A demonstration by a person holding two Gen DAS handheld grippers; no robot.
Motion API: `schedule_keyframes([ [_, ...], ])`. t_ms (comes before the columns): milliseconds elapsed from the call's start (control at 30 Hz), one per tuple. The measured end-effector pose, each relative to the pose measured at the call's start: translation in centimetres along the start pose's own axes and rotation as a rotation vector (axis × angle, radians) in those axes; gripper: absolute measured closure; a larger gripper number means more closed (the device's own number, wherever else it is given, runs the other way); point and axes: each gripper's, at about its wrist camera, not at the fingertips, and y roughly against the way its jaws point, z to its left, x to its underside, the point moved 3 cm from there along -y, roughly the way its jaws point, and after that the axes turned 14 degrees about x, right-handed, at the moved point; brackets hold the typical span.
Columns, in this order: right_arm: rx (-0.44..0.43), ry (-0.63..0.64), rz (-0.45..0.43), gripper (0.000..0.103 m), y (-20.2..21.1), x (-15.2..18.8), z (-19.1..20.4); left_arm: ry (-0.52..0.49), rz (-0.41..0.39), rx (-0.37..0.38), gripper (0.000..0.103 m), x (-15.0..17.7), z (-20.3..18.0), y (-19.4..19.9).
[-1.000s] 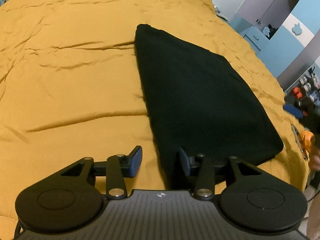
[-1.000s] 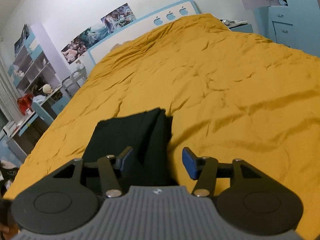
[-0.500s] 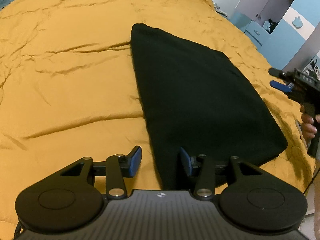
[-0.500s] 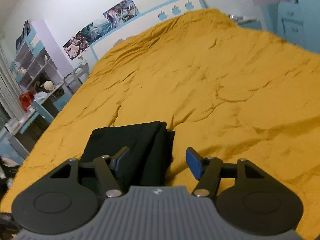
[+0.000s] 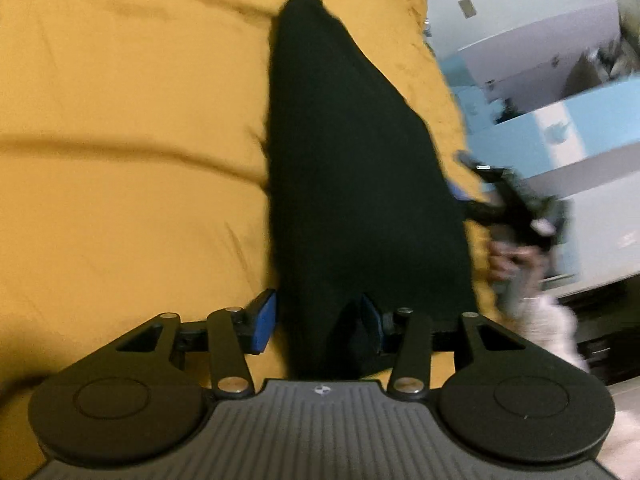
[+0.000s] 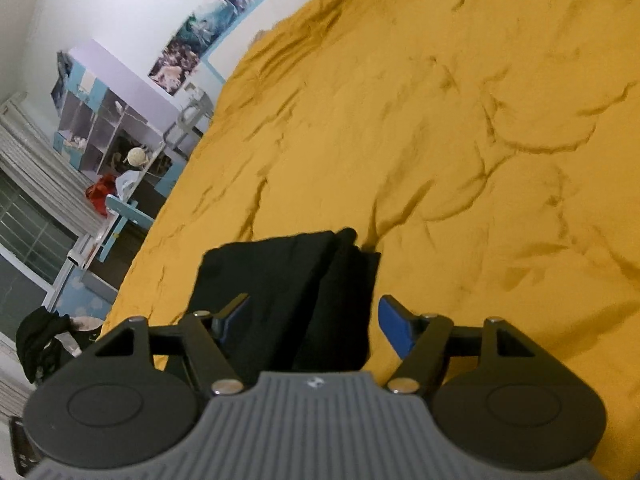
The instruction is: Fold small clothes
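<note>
Matt black cloth garment (image 5: 352, 184), wrinkled bedspread (image 5: 132, 128)

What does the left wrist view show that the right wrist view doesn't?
Left wrist only: the right gripper at the black garment's far side, the hand holding it, and the left gripper straddling a near corner. Right wrist only: the garment's layered edge between the right gripper's open fingers, which have just been widening, plus shelves and posters. Both: the garment on the yellow bedspread.
</note>
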Motion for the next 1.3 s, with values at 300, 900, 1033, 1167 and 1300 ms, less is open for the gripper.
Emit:
schedule_keyframes([
  [300,-0.148,-0.106,0.134,0.027,-6.6,-1.1,-1.1,0.042,0.07,0.089,0.05,-0.7,0.8,-4.0],
  [900,-0.146,-0.124,0.112,0.065,-9.4,-1.2,0.5,0.058,0.072,0.088,0.046,-0.8,0.2,-6.3],
  [1033,-0.1,-0.114,0.144,0.054,-10.9,-0.7,0.3,0.034,0.076,0.059,0.043,-0.9,-0.6,-6.3],
  [1167,-0.076,-0.094,0.126,0.067,-11.3,-0.7,1.3,0.028,0.067,0.054,0.045,-1.0,-0.8,-6.7],
  [1300,-0.081,-0.09,0.104,0.073,-10.8,-0.7,1.5,0.016,0.047,0.05,0.055,-0.6,-0.6,-6.8],
])
